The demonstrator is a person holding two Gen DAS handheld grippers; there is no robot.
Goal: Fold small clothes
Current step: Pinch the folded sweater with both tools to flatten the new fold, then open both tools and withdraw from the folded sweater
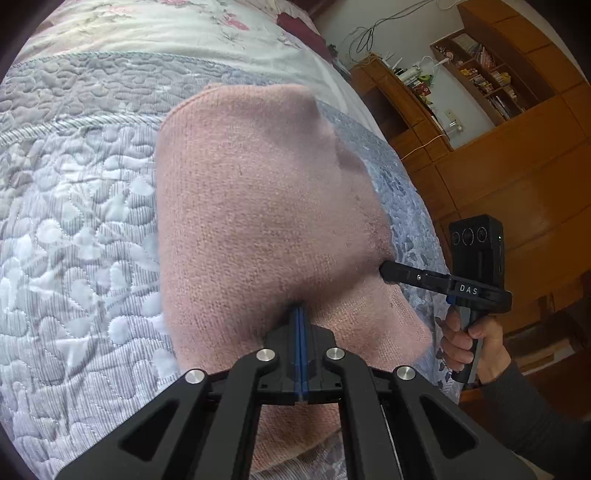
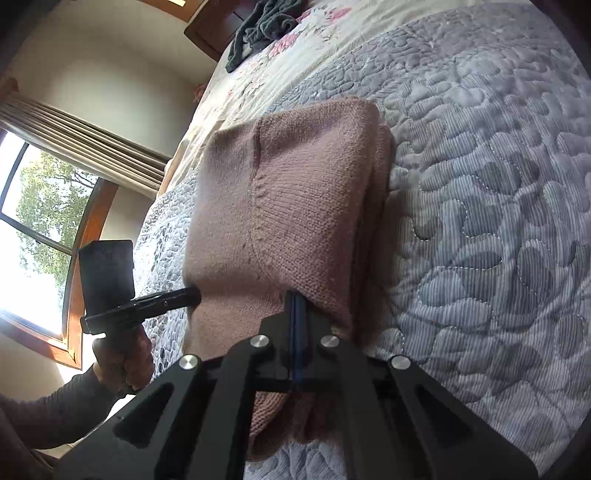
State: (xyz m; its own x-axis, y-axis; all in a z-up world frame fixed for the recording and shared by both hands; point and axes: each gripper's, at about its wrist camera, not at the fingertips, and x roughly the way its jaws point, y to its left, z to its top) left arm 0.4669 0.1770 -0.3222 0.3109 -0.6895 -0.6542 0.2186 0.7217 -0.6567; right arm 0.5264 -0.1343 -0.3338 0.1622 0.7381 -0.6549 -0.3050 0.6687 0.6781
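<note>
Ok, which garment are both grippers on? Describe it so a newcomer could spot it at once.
Start at the bed's grey quilted bedspread. In its middle lies a folded pink knit sweater, pinched at its near edge by the right gripper and left gripper. The only other garment, a dark crumpled one, lies far off near the headboard.

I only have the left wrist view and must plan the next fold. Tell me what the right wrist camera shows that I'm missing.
Observer: The right claw is shut on the near edge of the pink sweater.
Operator: Report the sweater's top face.
Observer: A seam runs along it, from the near edge toward the far one.
Operator: Name anything else on the bed.
Observer: A dark grey garment lies crumpled at the far, floral end of the bed.
</note>
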